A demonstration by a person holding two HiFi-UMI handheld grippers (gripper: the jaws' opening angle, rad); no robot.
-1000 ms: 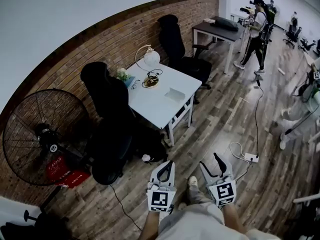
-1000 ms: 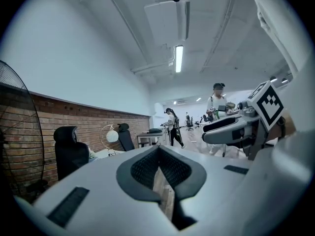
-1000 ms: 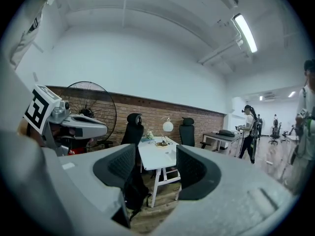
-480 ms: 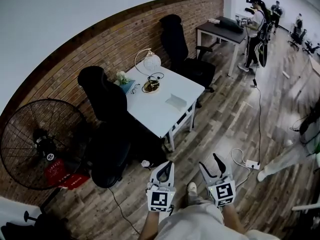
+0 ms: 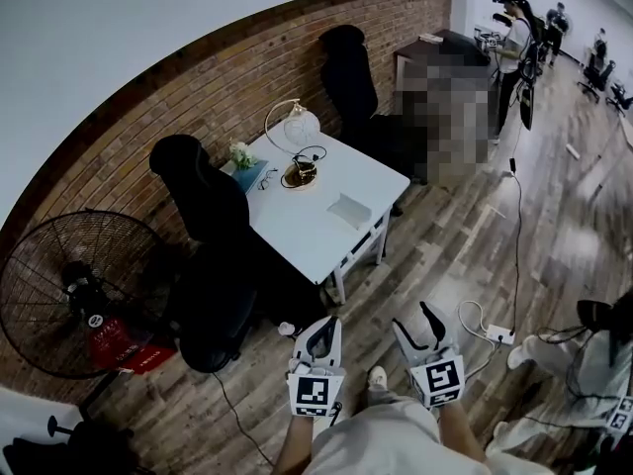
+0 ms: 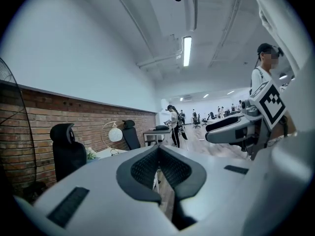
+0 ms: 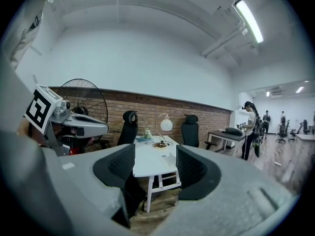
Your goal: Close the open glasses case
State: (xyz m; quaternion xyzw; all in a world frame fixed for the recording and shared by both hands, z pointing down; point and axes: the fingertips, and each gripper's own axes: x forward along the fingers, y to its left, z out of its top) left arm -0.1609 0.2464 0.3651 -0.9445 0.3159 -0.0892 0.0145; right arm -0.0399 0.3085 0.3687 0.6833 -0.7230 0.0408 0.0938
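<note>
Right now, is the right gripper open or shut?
Open. The right gripper has its jaws apart, nothing between them; the white table shows through the gap.

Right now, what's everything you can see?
table: one, white, middle of the room
wall: one, brick, behind the table
chairs: two, black, beside the table
lamp: one, white, on the table
case: one, pale, on the table, away from the wall
plant: one, green and white, on the table by the wall
fan: one, black, on the floor, left
power strip: one, white, on the floor
people: a few, far off, right
left gripper: one, white and black, low in front, jaws together, empty
right gripper: one, same colours, beside it, jaws apart, empty
</note>
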